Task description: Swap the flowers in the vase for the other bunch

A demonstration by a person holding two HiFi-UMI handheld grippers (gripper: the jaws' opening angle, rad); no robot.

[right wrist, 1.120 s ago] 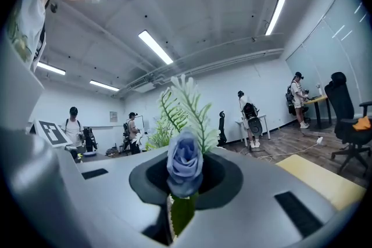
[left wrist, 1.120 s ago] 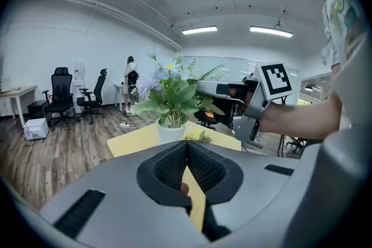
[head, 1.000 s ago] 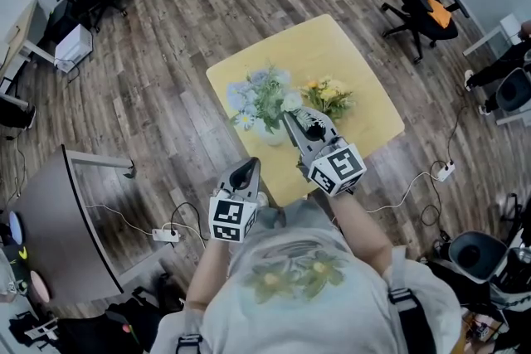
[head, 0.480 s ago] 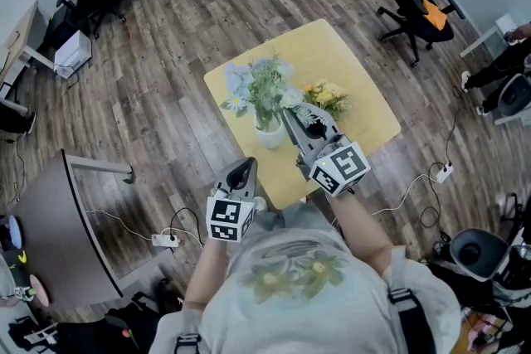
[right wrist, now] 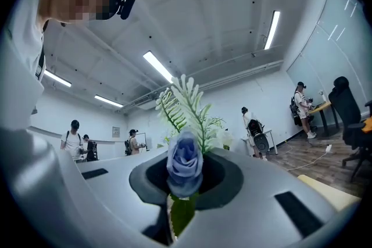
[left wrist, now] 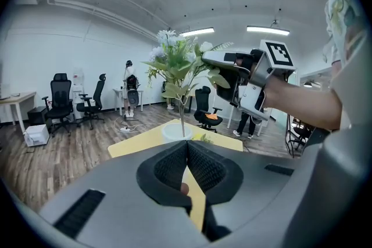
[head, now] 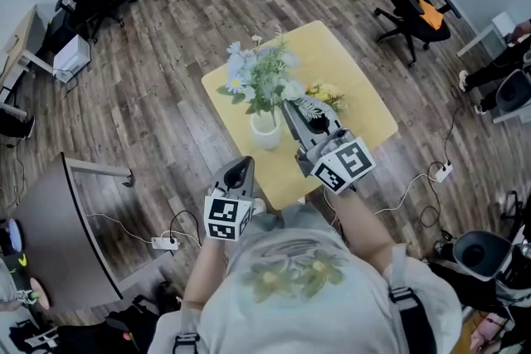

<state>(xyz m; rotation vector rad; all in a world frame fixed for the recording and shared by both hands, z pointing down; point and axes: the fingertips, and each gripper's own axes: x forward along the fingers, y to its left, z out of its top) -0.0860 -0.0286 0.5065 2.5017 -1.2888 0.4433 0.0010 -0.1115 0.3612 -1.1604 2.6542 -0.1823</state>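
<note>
Holding the blue-and-white bunch (head: 255, 75) by its stems, the right gripper (head: 290, 101) has its jaws nearly together on them; its own view shows a blue rose (right wrist: 185, 166) and a leaf right at the pads. The bunch stands upright over the white vase (head: 265, 133). The left gripper view shows a thin stem running down to the vase's rim, so the stems look not yet clear of it.

The left gripper (head: 242, 168) is closed on nothing. It hangs near the table's near edge, well short of the vase.

Risks, as judged:
- Nothing steadies the vase. A stem catching the rim could tip it or drag it along.
- The vase sits toward the near-left edge of the yellow table (head: 332, 41). A sideways pull to the left could take it off.
- The grip is narrow on a top-heavy bunch, so loose stems may slip out or splay.
- The yellow bunch (head: 326, 92) lies on the table just right of the right gripper. Laying the blue bunch down blind could land it on top.

Room:
- The far half of the table is bare, the far corner most of all.
- Straight up is open.
- Office chairs stand well apart from the table.
- Cables trail on the floor, far and right.
</note>
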